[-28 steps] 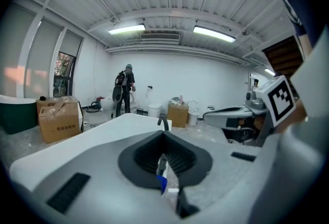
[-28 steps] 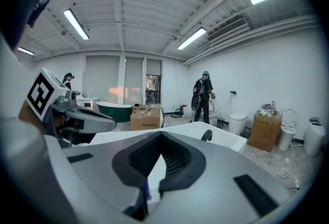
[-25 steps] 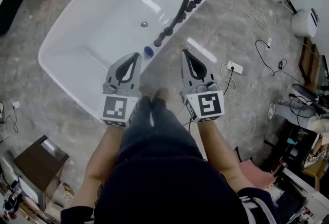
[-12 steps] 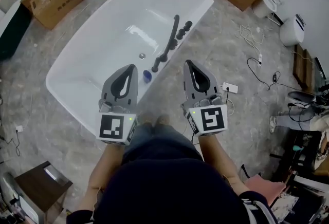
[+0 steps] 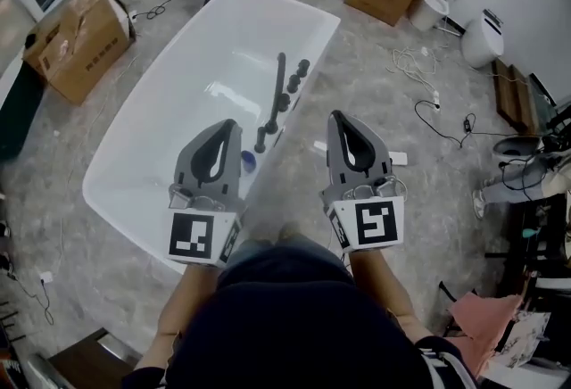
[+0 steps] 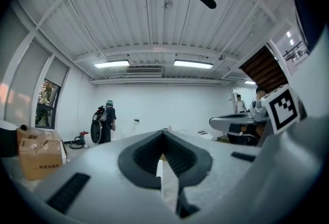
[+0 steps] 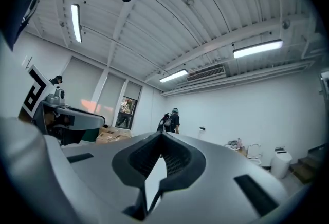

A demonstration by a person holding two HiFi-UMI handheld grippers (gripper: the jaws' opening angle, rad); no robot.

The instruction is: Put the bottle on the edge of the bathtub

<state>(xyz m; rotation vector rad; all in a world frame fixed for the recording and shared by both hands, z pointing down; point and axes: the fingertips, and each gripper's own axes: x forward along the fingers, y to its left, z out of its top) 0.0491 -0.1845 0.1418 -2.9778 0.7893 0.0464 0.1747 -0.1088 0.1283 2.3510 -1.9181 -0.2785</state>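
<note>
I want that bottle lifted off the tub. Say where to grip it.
Grip the bottle by its body under the blue cap, from the floor side of the bathtub rim: it seems upright there, and the black faucet crowds it along the rim.

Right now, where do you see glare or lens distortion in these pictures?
Head view: even light, with a soft white glare on the floor of the bathtub and straight edges slightly bowed. Left gripper view: strong fisheye with black corners, and the ceiling lights are blown out. Right gripper view: the same fisheye and black corners, and the light strip is overexposed.
</note>
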